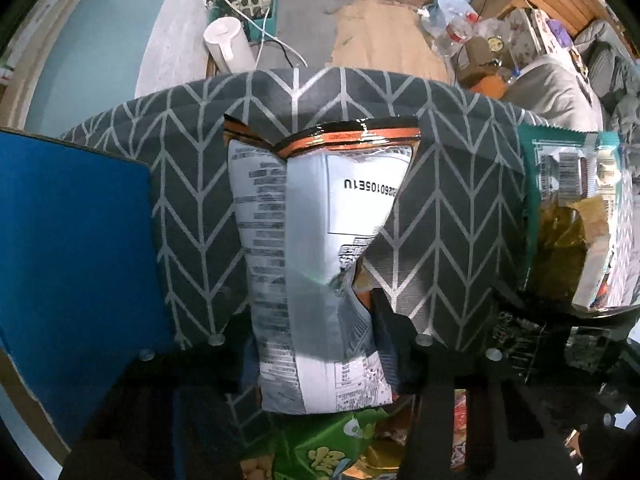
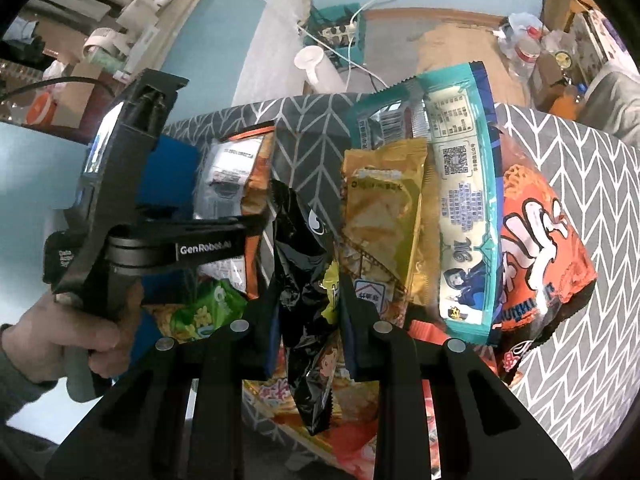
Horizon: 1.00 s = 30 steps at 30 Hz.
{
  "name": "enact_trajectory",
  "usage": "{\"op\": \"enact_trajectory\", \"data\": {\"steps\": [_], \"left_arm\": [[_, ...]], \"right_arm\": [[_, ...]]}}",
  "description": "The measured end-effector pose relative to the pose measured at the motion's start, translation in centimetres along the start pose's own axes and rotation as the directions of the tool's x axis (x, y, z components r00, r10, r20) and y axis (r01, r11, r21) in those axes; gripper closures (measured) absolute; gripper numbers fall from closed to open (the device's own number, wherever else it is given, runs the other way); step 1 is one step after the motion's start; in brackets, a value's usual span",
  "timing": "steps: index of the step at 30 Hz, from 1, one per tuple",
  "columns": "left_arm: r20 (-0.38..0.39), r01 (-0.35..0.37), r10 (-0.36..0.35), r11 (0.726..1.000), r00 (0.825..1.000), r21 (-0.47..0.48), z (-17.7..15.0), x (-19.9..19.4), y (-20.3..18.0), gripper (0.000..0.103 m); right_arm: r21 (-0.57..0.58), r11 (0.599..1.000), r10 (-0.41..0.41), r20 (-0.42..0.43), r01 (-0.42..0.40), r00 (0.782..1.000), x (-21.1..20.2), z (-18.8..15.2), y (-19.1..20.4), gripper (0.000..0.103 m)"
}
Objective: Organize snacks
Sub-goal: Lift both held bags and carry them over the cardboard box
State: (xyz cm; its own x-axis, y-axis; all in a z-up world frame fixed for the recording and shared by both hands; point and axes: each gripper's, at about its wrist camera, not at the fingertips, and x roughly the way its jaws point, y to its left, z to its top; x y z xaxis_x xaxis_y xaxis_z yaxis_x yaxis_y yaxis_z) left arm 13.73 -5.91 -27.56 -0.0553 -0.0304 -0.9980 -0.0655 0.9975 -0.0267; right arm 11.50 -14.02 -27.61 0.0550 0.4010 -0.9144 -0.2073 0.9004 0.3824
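Observation:
My left gripper (image 1: 316, 328) is shut on a silver-backed snack bag with an orange top edge (image 1: 312, 216), held upright against the inner wall of a grey herringbone fabric bin (image 1: 436, 184). The same bag shows in the right wrist view (image 2: 236, 176), with the left gripper (image 2: 256, 228) clamped on it. My right gripper (image 2: 308, 320) is shut on a black snack bag (image 2: 304, 264), held upright inside the bin (image 2: 560, 152). Beside it stand a yellow bag (image 2: 384, 208), a teal-edged white bag (image 2: 464, 200) and an orange bag (image 2: 540, 248).
A blue box (image 1: 72, 248) stands at the bin's left side. A green snack bag (image 2: 204, 312) and other packets lie at the bin's bottom. Behind the bin are a white jug (image 1: 230, 44), a power strip with cables (image 1: 248, 0) and clutter at the right.

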Motion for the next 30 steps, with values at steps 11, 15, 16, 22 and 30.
{"op": "enact_trajectory", "data": {"steps": [11, 15, 16, 22, 30], "left_arm": [[0.094, 0.029, -0.029, 1.0, 0.995, -0.001, -1.7, -4.4, 0.8, 0.069], [0.139, 0.029, -0.028, 1.0, 0.99, -0.002, -2.2, -6.2, 1.3, 0.069], [0.155, 0.031, -0.031, 1.0, 0.987, -0.001, -2.4, -6.9, 1.5, 0.069], [0.209, 0.035, -0.034, 0.999, 0.977, -0.001, -3.8, -9.8, 2.3, 0.069], [0.261, 0.066, -0.058, 0.998, 0.964, -0.021, -5.5, -12.7, 3.2, 0.069]], "right_arm": [[-0.037, 0.999, -0.036, 0.023, 0.037, 0.999, -1.2, 0.0, 1.6, 0.079], [-0.057, 0.997, -0.042, 0.04, 0.044, 0.998, -2.1, 0.2, 2.3, 0.079], [-0.062, 0.997, -0.046, 0.042, 0.049, 0.998, -2.2, 0.2, 2.5, 0.079], [-0.093, 0.994, -0.053, 0.061, 0.059, 0.997, -3.5, 0.1, 3.8, 0.079], [-0.128, 0.99, -0.056, 0.075, 0.065, 0.996, -4.8, 0.2, 5.5, 0.079]]}}
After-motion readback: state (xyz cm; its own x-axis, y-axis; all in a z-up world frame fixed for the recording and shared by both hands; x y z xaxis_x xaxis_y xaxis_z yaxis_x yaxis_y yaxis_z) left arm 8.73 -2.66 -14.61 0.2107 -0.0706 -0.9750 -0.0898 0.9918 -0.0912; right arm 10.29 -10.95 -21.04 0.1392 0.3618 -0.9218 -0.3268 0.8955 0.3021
